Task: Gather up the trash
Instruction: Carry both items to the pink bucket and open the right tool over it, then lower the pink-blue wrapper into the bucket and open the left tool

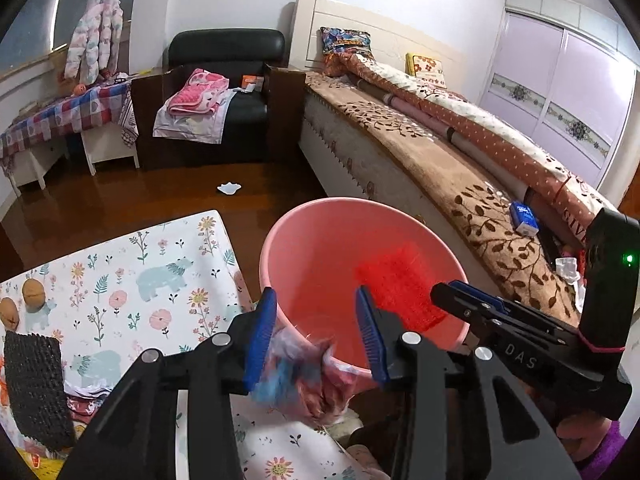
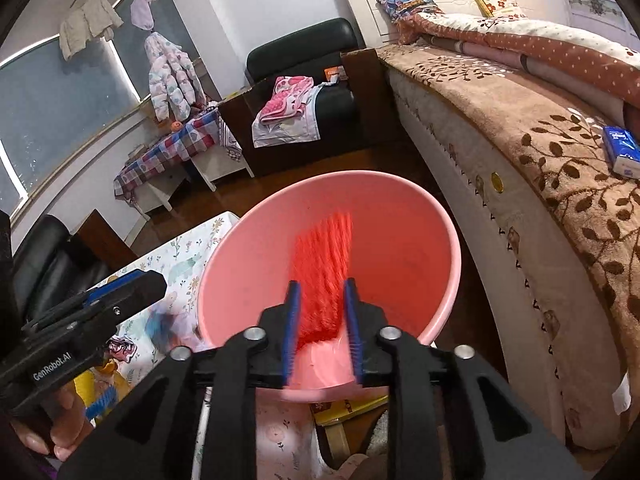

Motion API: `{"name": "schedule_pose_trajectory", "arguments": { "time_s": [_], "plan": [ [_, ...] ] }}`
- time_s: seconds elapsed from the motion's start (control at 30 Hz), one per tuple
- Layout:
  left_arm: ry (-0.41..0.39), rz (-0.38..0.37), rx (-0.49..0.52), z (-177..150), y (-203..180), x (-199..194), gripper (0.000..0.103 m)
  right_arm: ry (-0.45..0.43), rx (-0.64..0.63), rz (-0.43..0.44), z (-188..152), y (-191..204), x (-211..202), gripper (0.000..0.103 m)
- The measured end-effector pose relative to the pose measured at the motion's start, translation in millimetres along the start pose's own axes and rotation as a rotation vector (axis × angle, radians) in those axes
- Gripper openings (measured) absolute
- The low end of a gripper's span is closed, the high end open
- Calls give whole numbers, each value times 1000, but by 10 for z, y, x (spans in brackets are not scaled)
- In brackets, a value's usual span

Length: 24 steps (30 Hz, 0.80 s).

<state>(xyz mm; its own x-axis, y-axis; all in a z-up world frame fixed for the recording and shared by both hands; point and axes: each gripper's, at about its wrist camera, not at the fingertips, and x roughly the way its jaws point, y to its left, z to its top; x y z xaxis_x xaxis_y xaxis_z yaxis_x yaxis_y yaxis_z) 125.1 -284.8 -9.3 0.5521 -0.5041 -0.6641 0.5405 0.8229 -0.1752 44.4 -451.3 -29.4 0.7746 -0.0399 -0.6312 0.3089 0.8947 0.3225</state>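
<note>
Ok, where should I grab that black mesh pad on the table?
Probably the black mesh pad by its long edge nearer the pink bucket, coming from above: it lies flat on the floral tablecloth, and that edge seems lifted over wrappers.
</note>
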Motion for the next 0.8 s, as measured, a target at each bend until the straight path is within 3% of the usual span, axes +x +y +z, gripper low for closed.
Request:
{"name": "schedule_pose_trajectory", "arguments": {
  "time_s": [0.27,0.4,0.5,0.7,0.8],
  "plan": [
    [-41,-1,-11,17,114,-183,40,-15,2,-13,-87,22,-110,27],
    [-29,9,-33,-58,277,-279,41,-13,-15,5,-145,72,-158,27],
    [5,-25,-54,-137,376,-379,44,-3,-28,20,-171,122,-170,27],
    [85,-154,54,-410,236,-576,50,3,-41,29,-196,184,-179,27],
    [103,-159,132,-530,128,-609,50,7,-40,26,-200,197,-181,27]
  ]
}}
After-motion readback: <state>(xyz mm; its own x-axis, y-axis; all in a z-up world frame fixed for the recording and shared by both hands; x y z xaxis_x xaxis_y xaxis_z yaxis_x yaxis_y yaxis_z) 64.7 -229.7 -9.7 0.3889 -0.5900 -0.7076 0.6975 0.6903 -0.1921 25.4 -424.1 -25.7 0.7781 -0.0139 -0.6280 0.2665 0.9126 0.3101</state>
